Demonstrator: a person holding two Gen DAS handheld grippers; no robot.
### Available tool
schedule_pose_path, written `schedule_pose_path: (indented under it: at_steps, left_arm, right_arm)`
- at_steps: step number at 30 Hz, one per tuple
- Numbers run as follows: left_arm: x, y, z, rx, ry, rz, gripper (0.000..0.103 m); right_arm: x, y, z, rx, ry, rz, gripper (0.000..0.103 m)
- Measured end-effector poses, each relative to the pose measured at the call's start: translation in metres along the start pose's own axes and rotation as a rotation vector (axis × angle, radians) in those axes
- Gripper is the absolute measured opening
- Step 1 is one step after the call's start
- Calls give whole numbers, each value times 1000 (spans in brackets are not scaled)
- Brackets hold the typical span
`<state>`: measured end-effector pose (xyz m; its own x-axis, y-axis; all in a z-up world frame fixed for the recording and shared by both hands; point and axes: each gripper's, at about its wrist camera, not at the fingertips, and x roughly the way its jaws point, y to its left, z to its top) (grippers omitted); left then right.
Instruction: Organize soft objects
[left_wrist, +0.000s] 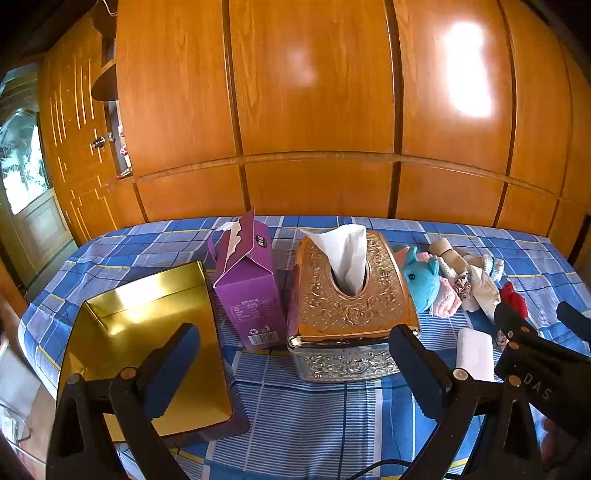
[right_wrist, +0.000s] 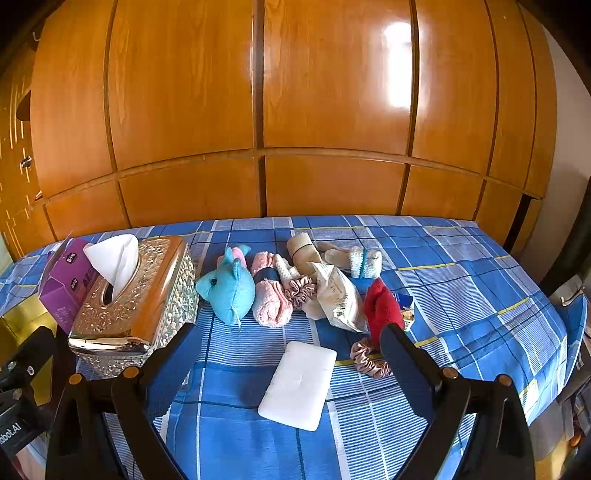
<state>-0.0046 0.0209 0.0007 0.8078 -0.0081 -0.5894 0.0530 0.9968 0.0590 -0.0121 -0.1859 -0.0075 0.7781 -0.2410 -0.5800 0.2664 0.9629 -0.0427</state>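
The left gripper (left_wrist: 295, 363) is reaching in from the bottom of the left wrist frame, its two dark fingers (left_wrist: 170, 369) spread wide apart toward the lower left and lower right, holding nothing between them. The right gripper (right_wrist: 288, 365) is showing the same pose in the right wrist frame: its fingers (right_wrist: 406, 373) are standing wide apart, rising from the bottom edge toward the centre, gripping nothing. In the left wrist frame, the right gripper is also appearing at the far right edge, its black body angling up from the lower right.
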Motion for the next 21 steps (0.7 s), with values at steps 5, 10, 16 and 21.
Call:
schedule_pose_path:
  at_steps: [5,10,16,21]
  left_arm:
    - [-1,1,0,-1,0,-1,103]
    - [-1,1,-1,2,3,-2,103]
    - [-1,1,0,1,5,-4,103]
    - [-3,0,-2,1,5,-7,103]
  right_arm:
    - [1,0,0,0,6,0,99]
    - [2,0,0,2,10,2,99]
    - [2,-2,-1,7,11,1,99]
    - [2,-2,-1,8,13,-1,99]
